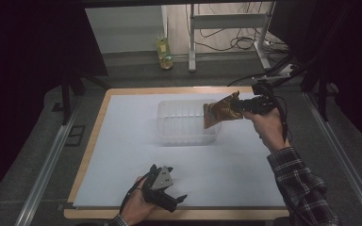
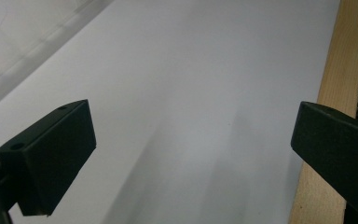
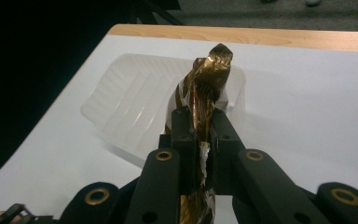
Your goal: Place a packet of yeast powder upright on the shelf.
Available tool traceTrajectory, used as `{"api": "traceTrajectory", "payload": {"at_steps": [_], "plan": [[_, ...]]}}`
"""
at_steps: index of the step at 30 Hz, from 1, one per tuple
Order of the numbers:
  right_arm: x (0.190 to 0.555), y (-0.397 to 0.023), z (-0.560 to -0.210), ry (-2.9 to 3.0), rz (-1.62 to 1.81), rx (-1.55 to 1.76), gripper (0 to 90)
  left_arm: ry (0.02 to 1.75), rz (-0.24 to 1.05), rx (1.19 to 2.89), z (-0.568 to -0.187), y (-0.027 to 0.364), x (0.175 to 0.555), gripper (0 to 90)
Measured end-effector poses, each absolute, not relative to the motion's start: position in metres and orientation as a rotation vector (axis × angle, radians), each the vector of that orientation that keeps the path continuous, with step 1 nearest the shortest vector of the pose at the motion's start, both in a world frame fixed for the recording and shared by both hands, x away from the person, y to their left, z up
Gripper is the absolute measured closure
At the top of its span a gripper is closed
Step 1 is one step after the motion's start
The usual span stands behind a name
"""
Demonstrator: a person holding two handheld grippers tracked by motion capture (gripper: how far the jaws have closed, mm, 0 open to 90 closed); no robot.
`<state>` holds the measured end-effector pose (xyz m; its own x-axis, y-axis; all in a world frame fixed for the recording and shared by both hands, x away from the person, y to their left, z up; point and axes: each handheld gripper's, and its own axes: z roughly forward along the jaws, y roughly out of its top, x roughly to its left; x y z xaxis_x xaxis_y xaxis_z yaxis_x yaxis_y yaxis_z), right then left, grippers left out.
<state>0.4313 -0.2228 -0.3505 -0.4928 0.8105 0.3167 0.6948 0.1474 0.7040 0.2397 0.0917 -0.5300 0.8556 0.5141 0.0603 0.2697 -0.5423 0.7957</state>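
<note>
A crinkled gold foil packet (image 1: pixel 221 110) hangs in the air over the right end of a clear plastic tray (image 1: pixel 181 122) at the middle back of the white table. My right gripper (image 1: pixel 245 106) is shut on the packet's edge; in the right gripper view the gold foil packet (image 3: pixel 207 86) stands up between the closed jaws, with the clear tray (image 3: pixel 130 105) beneath and behind it. My left gripper (image 1: pixel 179 200) rests low near the front edge of the table, open, with nothing between its fingers (image 2: pixel 51 154).
The white sheet (image 1: pixel 136 155) covers a wooden board (image 1: pixel 94 136) whose edge shows at the left and front. A yellow bottle (image 1: pixel 164 52) stands on the floor beyond the table, beside a metal frame (image 1: pixel 226 28) with cables.
</note>
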Motion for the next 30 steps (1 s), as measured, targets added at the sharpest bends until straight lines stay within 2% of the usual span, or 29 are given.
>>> {"api": "traceTrajectory", "payload": {"at_steps": [30], "plan": [[0.468,-0.19,-0.368,2.319,1.213,1.557,82.8,0.561,0.407,2.128,-0.527,0.095,0.238,0.0]]}}
